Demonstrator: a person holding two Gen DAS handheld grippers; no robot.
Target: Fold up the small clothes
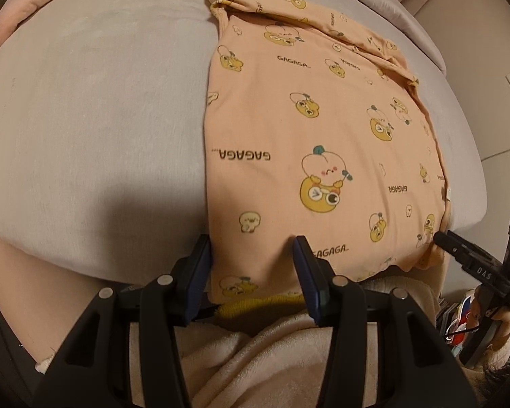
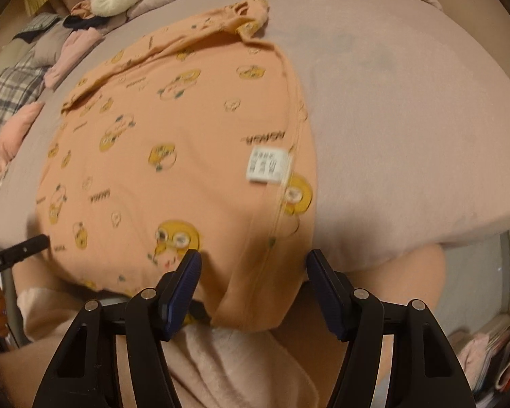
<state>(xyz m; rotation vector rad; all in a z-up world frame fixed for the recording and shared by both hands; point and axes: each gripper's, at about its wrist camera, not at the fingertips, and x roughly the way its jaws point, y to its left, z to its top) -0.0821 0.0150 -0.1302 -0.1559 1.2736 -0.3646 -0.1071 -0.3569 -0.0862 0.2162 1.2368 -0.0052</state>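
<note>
Bed [image 1: 85, 102], both jaws over garment [image 1: 306, 136]

Matt printed cotton garment [image 1: 323, 156] on soft, napped grey sheet [image 1: 102, 102].

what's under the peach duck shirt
The grey bedsheet lies under the peach shirt; a yellow cuff peeks below its near hem. Anything else beneath is covered.

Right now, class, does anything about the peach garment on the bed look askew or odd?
Yes: the peach garment shows its white care label and a raised seam along its right side, suggesting it lies inside out. Its far sleeve is bunched unevenly.
</note>
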